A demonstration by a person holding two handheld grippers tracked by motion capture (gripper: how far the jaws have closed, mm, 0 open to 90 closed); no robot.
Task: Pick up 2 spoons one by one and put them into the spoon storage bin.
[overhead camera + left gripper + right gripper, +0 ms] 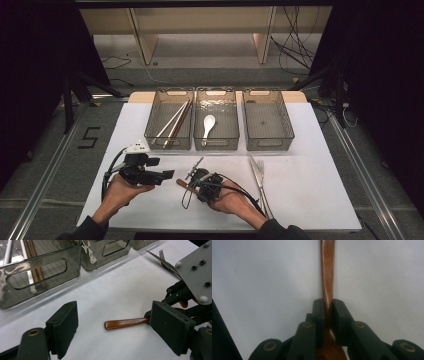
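A brown wooden utensil lies low over the white table, and its glossy handle runs straight away from my right gripper. That right gripper is shut on the handle near its wider end, which the jaws hide. My left gripper is just to the left and points at the handle's free tip. Its jaws stand wide open, with the tip on the table between and beyond them, untouched.
Three clear bins stand in a row at the back: the left bin holds chopsticks, the middle bin a white spoon, and the right bin nothing. A knife and fork lie to the right of my right hand.
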